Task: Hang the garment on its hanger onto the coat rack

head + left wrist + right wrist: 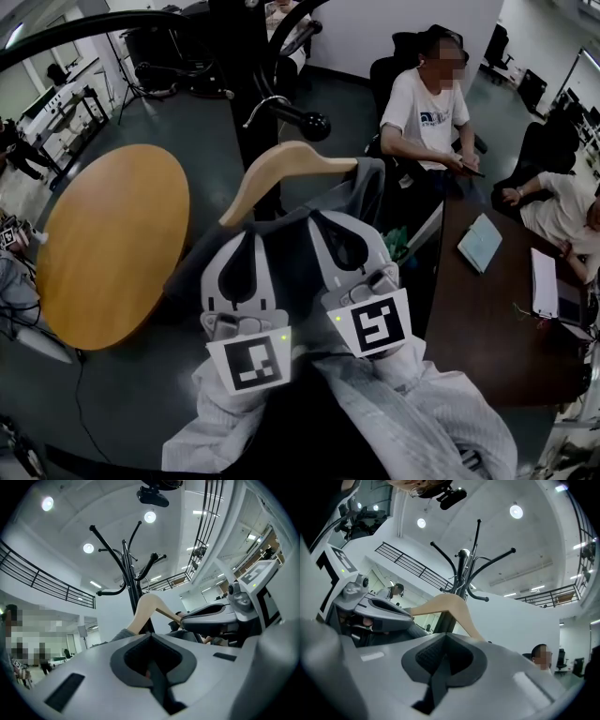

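Busy office, black coat rack point(246, 84) ahead; left gripper point(248, 239) and right gripper point(337, 225) closed, seemingly empty, beside the grey garment point(370, 183): confirm the hanger point(281, 164) hook seats before withdrawing

We see the coat rack point(246, 84), a black upright pole with curved, ball-tipped arms. Just in front of it the pale wooden hanger point(281, 173) sits tilted, its metal hook up beside one arm; whether it rests there we cannot tell. The grey garment point(367, 183) drapes from the hanger below the rack's arms, pinched by the closed left tongs point(261, 230) and right tongs point(328, 220).
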A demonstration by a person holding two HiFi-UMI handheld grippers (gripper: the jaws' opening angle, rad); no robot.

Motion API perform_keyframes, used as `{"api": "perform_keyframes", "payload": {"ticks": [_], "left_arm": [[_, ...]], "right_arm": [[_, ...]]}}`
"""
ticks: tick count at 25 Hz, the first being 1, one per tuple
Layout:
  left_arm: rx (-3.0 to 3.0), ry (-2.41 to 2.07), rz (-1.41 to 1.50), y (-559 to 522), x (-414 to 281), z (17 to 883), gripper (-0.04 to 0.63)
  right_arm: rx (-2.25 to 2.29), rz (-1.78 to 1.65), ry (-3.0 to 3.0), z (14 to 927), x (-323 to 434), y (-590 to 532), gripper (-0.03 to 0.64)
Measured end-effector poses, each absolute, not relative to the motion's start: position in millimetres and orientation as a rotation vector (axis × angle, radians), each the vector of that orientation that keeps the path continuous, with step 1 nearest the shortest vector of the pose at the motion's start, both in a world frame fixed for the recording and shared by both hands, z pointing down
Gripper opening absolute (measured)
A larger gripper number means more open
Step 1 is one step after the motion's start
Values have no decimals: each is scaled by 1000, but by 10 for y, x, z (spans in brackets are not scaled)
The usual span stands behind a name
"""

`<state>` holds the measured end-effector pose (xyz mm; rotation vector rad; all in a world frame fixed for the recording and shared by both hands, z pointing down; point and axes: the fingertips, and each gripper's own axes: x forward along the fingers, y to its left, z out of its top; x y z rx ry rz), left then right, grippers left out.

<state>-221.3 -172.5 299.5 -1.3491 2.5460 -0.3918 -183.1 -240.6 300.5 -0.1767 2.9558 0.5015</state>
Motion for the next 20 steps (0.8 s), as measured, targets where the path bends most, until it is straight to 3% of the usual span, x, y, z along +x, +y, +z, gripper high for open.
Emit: {"api": "perform_keyframes", "payload": {"ticks": [20], "left_arm": [[-1303,2565,-410,-1715,-2272,3009,5]], "right_arm": [[-94,396,2961,3043,-1879,-2395,0]]}}
